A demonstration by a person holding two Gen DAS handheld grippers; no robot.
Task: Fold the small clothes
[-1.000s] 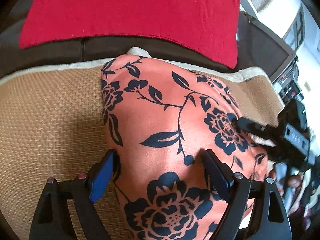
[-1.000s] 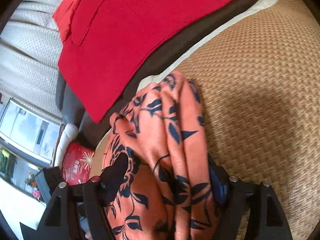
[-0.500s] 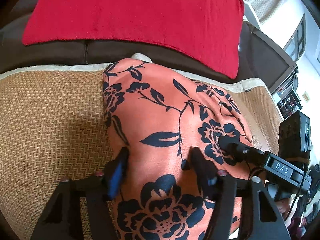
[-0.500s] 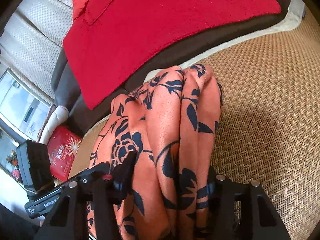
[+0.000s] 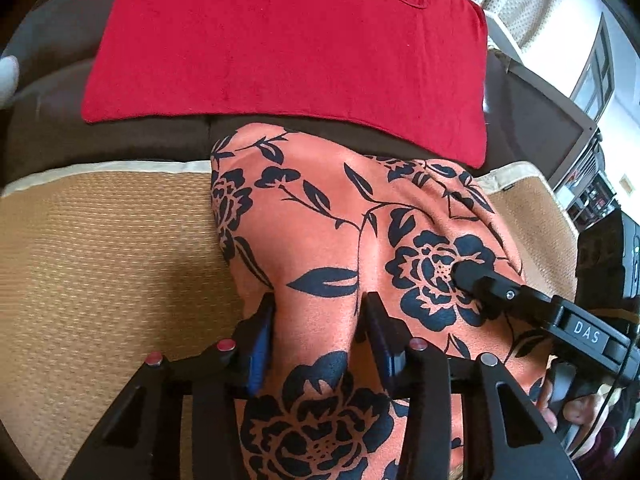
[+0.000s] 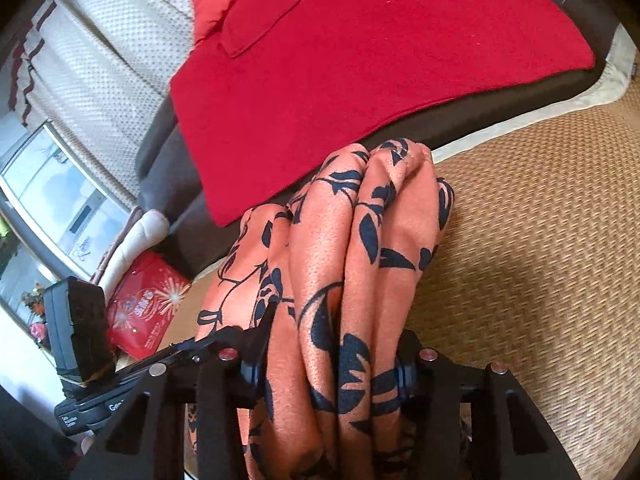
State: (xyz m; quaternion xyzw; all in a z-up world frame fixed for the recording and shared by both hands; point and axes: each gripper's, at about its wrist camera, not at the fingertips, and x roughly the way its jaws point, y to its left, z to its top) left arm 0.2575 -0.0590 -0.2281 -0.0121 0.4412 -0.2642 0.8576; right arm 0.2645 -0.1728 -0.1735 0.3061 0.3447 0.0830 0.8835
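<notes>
Right, the big worry as both my claws squeeze in on the orange floral garment (image 5: 332,240): this cloth looks slick and it is bunched in thick rolls, so I reckon a layer could slither out of one side and leave me pinching only half the stack, and the fold would then come out crooked. If my two hands pull unevenly, the far end of the garment, lying ahead of me on the woven mat (image 5: 112,248), could drag or twist. It also reaches toward the red cloth (image 5: 288,44) on the dark sofa beyond, though I cannot tell whether the two touch. Now the grip itself. My left gripper (image 5: 316,314) is about half open and closing, with a raised ridge of fabric between its blue pads (image 5: 260,336); the pads sit against the cloth on both sides. My right gripper (image 6: 334,354) is likewise roughly half open and closing, with a fat bundle of several folds filling the whole gap, pressed from both sides. From the left claw I can see the right one's finger resting on the fabric, just off to my right.
</notes>
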